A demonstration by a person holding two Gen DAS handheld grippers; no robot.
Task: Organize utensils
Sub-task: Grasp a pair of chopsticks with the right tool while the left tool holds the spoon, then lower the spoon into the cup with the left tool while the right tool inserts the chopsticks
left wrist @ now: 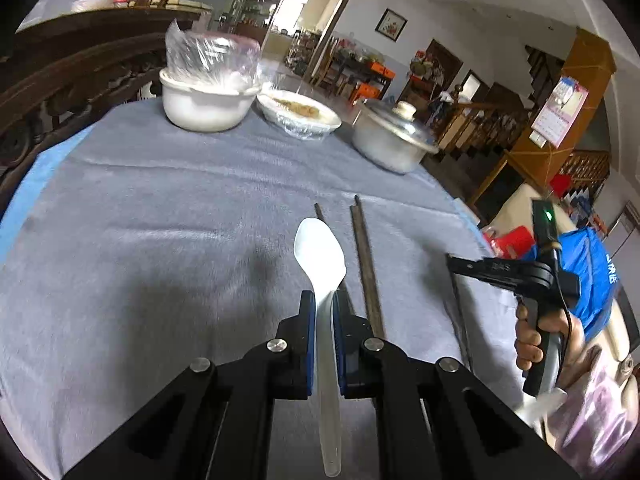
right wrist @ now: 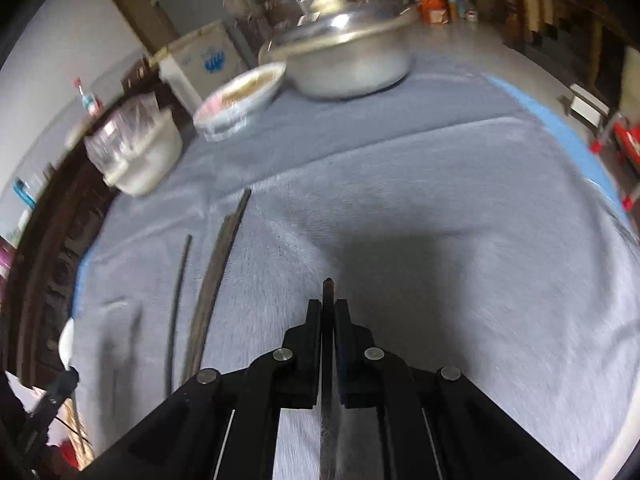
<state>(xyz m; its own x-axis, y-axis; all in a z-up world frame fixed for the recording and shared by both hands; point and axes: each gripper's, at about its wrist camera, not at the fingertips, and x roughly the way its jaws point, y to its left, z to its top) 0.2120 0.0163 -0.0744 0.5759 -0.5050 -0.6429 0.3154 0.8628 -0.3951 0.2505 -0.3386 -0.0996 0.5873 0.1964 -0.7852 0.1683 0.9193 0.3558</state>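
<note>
My left gripper (left wrist: 323,300) is shut on a white plastic spoon (left wrist: 320,252), bowl pointing forward, held just above the grey cloth. Dark chopsticks (left wrist: 366,268) lie on the cloth just right of the spoon; they also show in the right wrist view (right wrist: 216,280), with a thinner dark stick (right wrist: 178,300) beside them. My right gripper (right wrist: 328,304) is shut on a dark chopstick (right wrist: 329,292) whose tip pokes out between the fingers. The right gripper also shows in the left wrist view (left wrist: 452,258) at the table's right edge, its jaws hidden.
At the table's far side stand a white bowl (left wrist: 204,108) with a plastic-wrapped container, a wrapped plate of food (left wrist: 298,114) and a lidded metal pot (left wrist: 394,136). A carved wooden chair back (left wrist: 60,80) stands at the left. The grey cloth (left wrist: 160,220) covers the table.
</note>
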